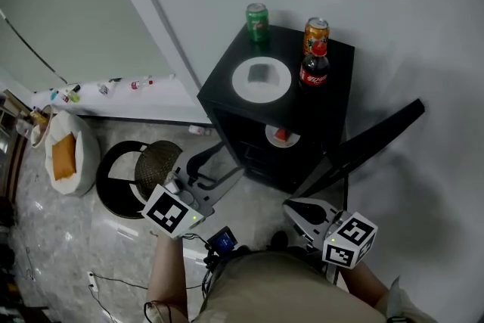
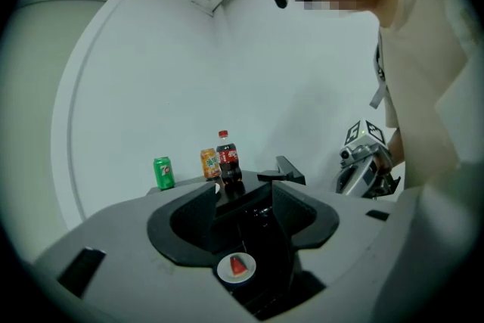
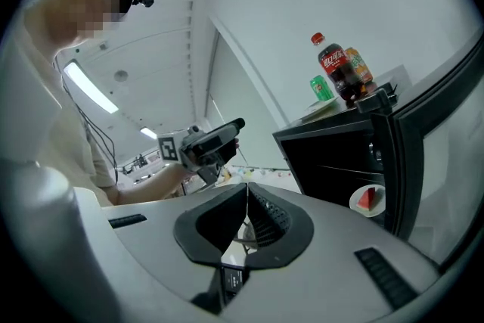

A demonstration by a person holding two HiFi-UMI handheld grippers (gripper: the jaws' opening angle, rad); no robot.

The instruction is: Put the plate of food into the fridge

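Observation:
The black mini fridge (image 1: 333,106) stands with its door (image 1: 378,136) swung open to the right. On a shelf inside sits a small white plate with a red slice of food (image 1: 281,136), also seen in the left gripper view (image 2: 237,267) and the right gripper view (image 3: 368,199). My left gripper (image 1: 215,166) hangs in front of the fridge, short of the plate, jaws open and empty (image 2: 243,200). My right gripper (image 1: 293,209) is low at the right, near the door, shut on nothing (image 3: 246,212).
On the fridge top are a white plate with a grey item (image 1: 261,79), a green can (image 1: 257,20), an orange can (image 1: 316,32) and a cola bottle (image 1: 314,66). A round black stand (image 1: 140,174) and a white cushion (image 1: 66,155) lie on the floor to the left.

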